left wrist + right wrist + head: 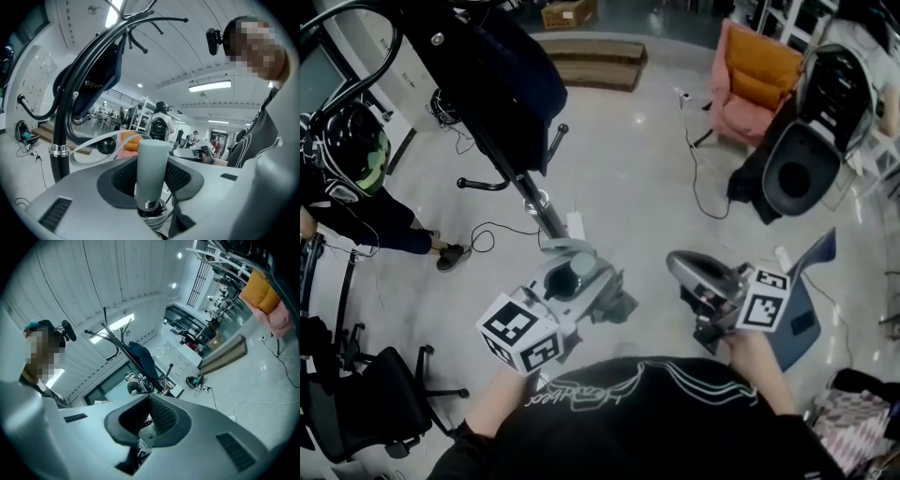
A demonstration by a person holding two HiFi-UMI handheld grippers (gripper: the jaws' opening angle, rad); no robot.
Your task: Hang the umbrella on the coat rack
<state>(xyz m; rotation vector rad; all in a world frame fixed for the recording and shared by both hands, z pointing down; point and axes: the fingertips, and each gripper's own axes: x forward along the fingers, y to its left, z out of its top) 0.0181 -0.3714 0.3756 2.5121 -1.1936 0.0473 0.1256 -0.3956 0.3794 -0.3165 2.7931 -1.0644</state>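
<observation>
Between L gripper jaws: umbrella handle.

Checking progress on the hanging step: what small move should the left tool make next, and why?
Probably ease the left tool toward the coat rack to slip the strap loop over a hook: it grips the umbrella handle, and the loop sits close beside the pole.

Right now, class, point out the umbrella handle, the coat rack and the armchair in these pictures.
umbrella handle (pixel 152 168), left gripper view, middle of the pale grip.
coat rack (pixel 59 166), left gripper view, black pole below the silver ring.
armchair (pixel 759 70), head view, orange back cushion.
</observation>
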